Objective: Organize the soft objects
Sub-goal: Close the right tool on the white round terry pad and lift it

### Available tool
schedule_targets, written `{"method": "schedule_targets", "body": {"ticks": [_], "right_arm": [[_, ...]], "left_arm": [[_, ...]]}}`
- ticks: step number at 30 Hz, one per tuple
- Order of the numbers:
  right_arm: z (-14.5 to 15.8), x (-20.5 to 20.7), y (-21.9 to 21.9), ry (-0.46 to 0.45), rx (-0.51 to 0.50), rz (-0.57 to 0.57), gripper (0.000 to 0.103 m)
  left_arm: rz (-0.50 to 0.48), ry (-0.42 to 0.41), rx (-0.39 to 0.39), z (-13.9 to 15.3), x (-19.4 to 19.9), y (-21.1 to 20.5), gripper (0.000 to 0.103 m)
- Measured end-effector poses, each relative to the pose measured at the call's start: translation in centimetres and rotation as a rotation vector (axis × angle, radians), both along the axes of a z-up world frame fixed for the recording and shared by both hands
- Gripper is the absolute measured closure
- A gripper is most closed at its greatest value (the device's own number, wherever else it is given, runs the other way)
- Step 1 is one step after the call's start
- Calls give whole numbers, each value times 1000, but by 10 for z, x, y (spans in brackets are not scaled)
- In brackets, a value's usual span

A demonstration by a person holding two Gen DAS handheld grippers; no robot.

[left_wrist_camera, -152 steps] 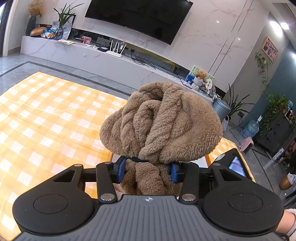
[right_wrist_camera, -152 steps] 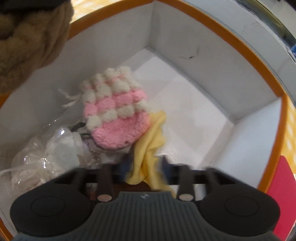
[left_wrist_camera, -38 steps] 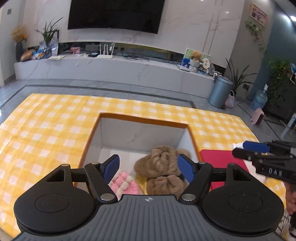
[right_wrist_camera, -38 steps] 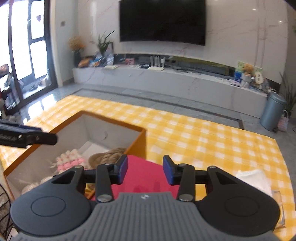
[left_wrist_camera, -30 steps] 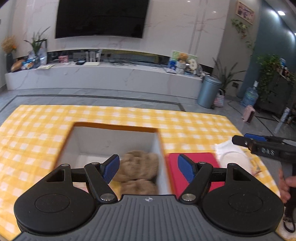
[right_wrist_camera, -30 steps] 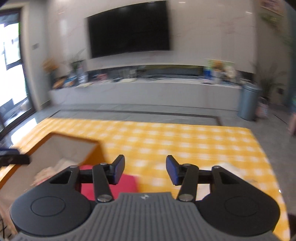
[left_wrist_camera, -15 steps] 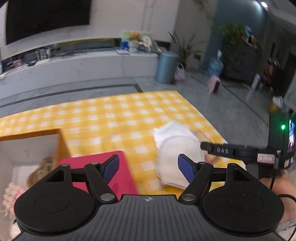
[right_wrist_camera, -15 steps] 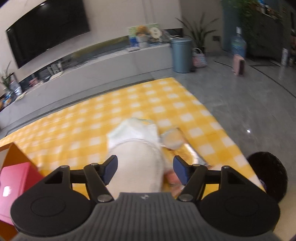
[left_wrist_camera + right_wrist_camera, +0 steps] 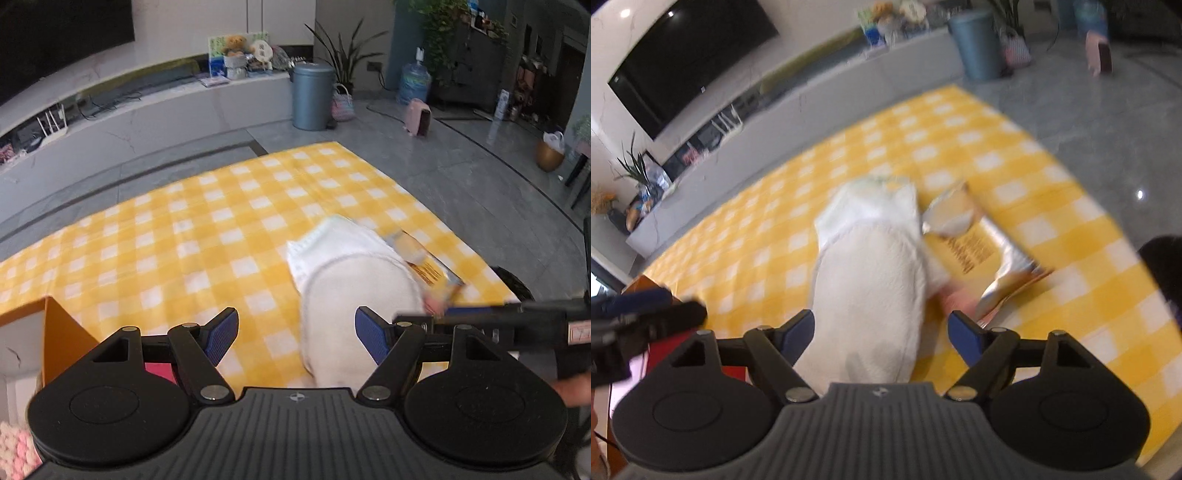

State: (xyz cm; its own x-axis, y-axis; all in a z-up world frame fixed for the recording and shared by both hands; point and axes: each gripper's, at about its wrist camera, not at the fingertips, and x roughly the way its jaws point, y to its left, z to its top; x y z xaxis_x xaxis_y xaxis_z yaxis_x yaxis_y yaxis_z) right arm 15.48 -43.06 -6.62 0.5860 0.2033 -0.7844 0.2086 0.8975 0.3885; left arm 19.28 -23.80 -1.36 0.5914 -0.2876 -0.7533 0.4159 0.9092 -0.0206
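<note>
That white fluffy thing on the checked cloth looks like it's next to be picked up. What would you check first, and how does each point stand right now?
1. Right gripper lined up with the white fluffy thing: ok, it lies ahead between the fingers.
2. Right jaws wide enough: ok, they are opening and no pad touches it.
3. Left gripper free: ok, open and holding nothing.
4. The two grippers clear of each other: cannot tell, they are close together.
5. Snack packet out of the way: not ok, it lies against the fluffy thing's side.
6. Box in reach: cannot tell, only its corner shows.
</note>
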Motion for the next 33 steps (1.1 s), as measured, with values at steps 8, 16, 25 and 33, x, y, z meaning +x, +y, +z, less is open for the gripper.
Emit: {"method": "schedule_targets", "body": {"ticks": [8,16,25,33], "right_arm": [[-35,28,22,109,67,115,18],[-33,25,19,55,235,151,29],[-22,22,19,-21,355,183,38],[-12,35,33,-89,396,193,59]], "left_arm": [[-24,-51,40,-21,3,5,18],[-61,-127,63,-23,-1,14,19],[-16,-78,-19,-17,18,37,19],[39,-5,-82,-24,33,59,19]]}}
